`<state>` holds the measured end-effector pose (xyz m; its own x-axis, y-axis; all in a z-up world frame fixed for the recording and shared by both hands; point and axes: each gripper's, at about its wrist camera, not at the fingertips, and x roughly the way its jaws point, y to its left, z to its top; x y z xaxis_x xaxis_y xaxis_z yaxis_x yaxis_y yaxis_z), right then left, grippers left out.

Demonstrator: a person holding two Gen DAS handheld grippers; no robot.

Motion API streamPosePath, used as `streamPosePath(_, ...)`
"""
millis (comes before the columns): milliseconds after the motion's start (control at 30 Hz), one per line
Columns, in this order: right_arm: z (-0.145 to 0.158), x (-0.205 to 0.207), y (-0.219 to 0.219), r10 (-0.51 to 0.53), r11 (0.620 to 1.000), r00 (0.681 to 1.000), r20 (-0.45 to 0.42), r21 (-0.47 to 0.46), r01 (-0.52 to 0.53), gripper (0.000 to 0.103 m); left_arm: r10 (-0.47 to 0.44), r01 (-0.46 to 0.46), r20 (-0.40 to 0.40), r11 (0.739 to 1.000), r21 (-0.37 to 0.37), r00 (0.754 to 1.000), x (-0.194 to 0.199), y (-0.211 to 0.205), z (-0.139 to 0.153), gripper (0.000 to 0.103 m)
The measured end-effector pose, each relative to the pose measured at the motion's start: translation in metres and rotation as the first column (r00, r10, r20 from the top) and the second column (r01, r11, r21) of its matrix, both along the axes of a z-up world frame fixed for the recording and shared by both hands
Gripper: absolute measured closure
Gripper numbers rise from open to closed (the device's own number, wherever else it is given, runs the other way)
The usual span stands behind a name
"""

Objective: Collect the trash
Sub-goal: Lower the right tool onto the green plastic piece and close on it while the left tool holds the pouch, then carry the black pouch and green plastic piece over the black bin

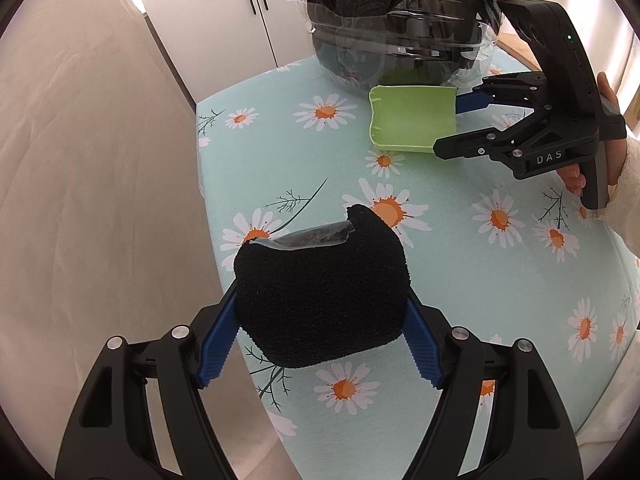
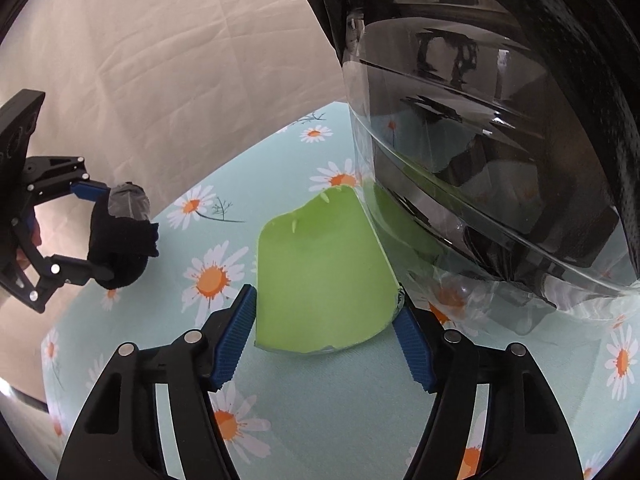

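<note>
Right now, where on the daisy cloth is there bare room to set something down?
Free: the stretch of daisy cloth between the black sponge in the left tongs and the green scoop; also the near right corner. Crowded: the far end, where the scoop lies against the clear bin with its black bag, the right tongs around it.

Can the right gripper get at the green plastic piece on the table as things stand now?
Probably yes. The right gripper already has its open fingers on either side of the green plastic piece, with nothing between. The clear bin crowds the piece's far right edge only.
</note>
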<state>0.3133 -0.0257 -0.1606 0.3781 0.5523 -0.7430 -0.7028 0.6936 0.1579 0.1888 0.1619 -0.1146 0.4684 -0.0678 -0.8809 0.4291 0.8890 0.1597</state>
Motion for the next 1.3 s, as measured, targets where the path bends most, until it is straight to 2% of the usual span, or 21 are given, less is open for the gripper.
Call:
streamPosePath(233,0.02,-0.019,-0.013,0.017,1.0,1.0,0.026,-0.01,-0.017,0.04,-0.002,0.002,0.029,1.0,-0.001,1.0,-0.007,-0.011,0.012,0.029)
streamPosePath(700,0.065,-0.076,-0.053,0.116,0.992,0.989,0.092,-0.054,-0.111,0.04,0.095,-0.093,0.059,0.995,-0.034,0.994,-0.056,-0.046,0.027,0.029)
streamPosePath(1033,0.1,-0.106,-0.092,0.145,0.987,0.978,0.152,-0.09,-0.133,0.04,0.158,-0.153,0.099,0.987,-0.053,0.982,-0.087,-0.066,0.039,0.029)
streamPosePath(1300,0.12,-0.12,-0.109,0.171,0.983,0.96,0.223,-0.106,-0.151,0.04,0.142,-0.136,0.176,0.99,-0.041,0.974,-0.092,-0.089,0.053,0.029)
